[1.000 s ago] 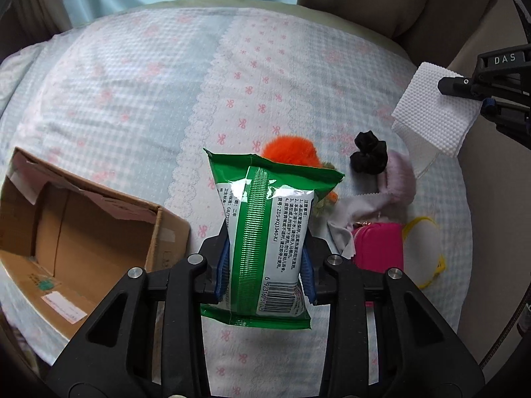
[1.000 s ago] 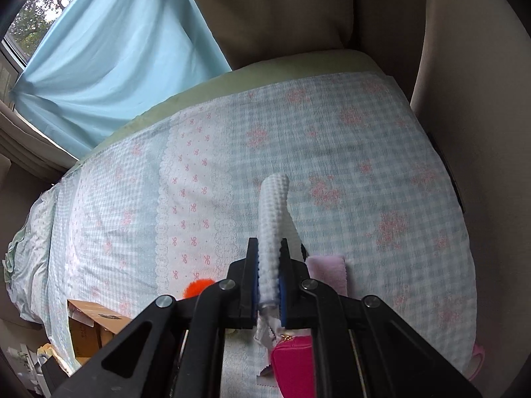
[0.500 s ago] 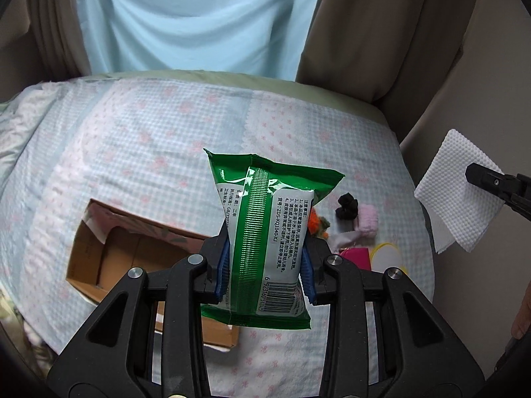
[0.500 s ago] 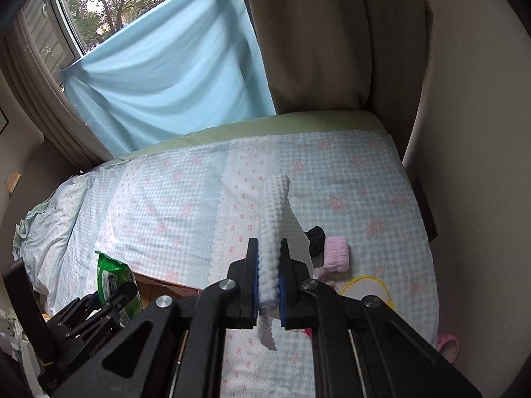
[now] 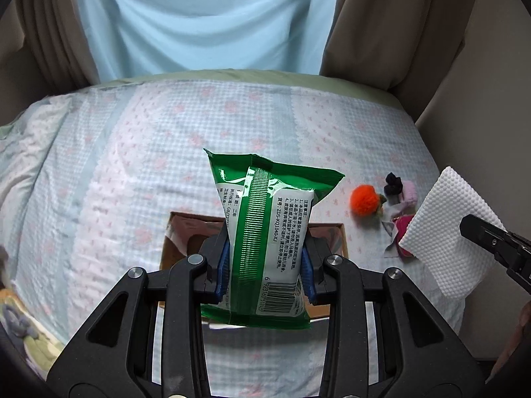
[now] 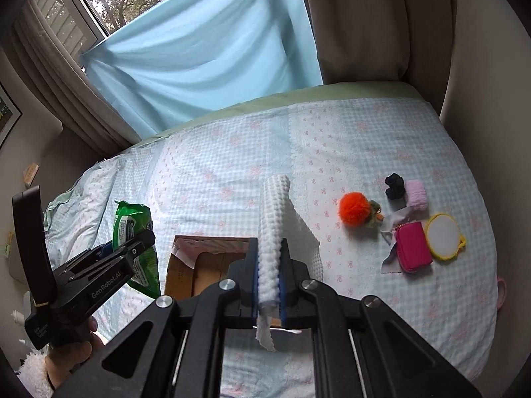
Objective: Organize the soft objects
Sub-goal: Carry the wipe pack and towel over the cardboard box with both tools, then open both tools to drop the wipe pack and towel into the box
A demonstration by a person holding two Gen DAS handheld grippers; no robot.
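Observation:
My left gripper (image 5: pixel 265 268) is shut on a green wet-wipe pack (image 5: pixel 265 229) and holds it above the open cardboard box (image 5: pixel 176 235). The pack also shows in the right wrist view (image 6: pixel 132 229). My right gripper (image 6: pixel 269 273) is shut on a white dimpled cloth (image 6: pixel 275 229), held above the box (image 6: pixel 205 262); the cloth shows at the right of the left wrist view (image 5: pixel 444 232). On the bed lie an orange pom-pom (image 6: pixel 353 208), a black scrunchie (image 6: pixel 395 185), a pink roll (image 6: pixel 416 194), a magenta pouch (image 6: pixel 413 247) and a yellow-rimmed round pad (image 6: pixel 443 237).
The checked bedspread (image 6: pixel 232 165) covers the bed. A blue curtain (image 6: pixel 199 53) and brown drapes (image 6: pixel 358 23) hang behind it. A wall (image 6: pixel 491 99) runs along the bed's right side. A grey cloth scrap (image 6: pixel 393 222) lies by the pouch.
Both grippers have lifted and pulled back from the bed with their loads. The box now sits under both grippers, and the loose objects look smaller and farther right.

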